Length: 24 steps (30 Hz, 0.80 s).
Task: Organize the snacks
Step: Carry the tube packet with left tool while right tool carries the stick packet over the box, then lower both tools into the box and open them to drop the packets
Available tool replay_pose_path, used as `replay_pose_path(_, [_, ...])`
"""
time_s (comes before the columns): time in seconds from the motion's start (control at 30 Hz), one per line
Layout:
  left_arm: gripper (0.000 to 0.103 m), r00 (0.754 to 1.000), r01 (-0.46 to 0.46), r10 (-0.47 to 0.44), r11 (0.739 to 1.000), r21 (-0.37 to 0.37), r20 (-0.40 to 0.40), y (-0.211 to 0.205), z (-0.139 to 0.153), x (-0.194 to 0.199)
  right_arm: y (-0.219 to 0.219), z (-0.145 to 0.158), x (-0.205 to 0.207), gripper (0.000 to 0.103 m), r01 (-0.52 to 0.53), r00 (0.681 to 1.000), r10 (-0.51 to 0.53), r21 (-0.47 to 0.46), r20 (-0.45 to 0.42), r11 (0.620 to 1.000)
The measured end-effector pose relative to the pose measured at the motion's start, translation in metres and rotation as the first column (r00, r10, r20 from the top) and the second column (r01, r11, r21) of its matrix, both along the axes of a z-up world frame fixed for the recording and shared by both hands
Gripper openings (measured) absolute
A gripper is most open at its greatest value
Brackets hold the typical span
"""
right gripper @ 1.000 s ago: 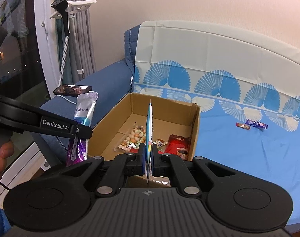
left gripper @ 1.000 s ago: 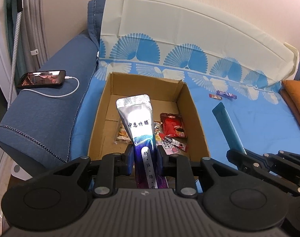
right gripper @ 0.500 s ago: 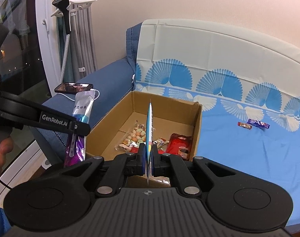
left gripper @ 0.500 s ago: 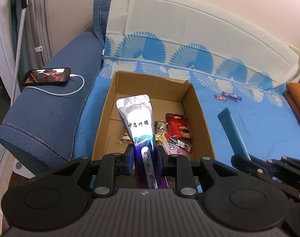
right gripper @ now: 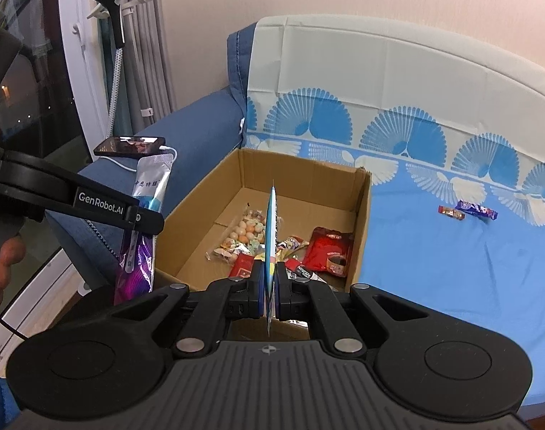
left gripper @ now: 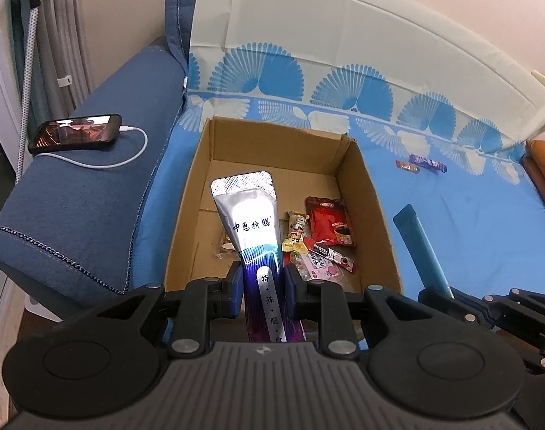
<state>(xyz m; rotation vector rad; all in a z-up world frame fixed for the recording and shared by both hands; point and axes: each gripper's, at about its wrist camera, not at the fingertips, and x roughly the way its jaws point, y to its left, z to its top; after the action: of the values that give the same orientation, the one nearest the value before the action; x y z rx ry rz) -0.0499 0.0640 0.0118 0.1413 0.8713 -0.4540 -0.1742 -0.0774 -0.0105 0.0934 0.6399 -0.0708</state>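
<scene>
Pouch above cardboard box near edge

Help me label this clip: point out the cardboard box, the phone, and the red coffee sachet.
cardboard box (left gripper: 272, 143): left wrist view, inner face of its far wall.
phone (left gripper: 75, 137): left wrist view, middle of its lit screen.
red coffee sachet (right gripper: 330, 251): right wrist view, centre of the packet's front.

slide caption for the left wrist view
Left gripper holds a silver-purple pouch over the cardboard snack box on a blue sofa.
</scene>
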Motion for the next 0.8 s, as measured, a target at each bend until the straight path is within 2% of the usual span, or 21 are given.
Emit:
replay_pose_path(0.4, [0.026,0.999,-0.001,0.003,0.999,0.04,-0.052,-0.014,-0.021,0.034,-0.015,-0.02,0.029,0.006,0.017,0.998,-0.015,0.029,-0.065,0.999])
replay_pose_path(0.8, [0.026,0.996,-0.006,0.012,0.998,0.065,-0.086,-0.036,-0.043,0.092,-0.03,-0.043,0.085,0.006,0.014,0.996,-0.01,0.05,-0.089,0.999])
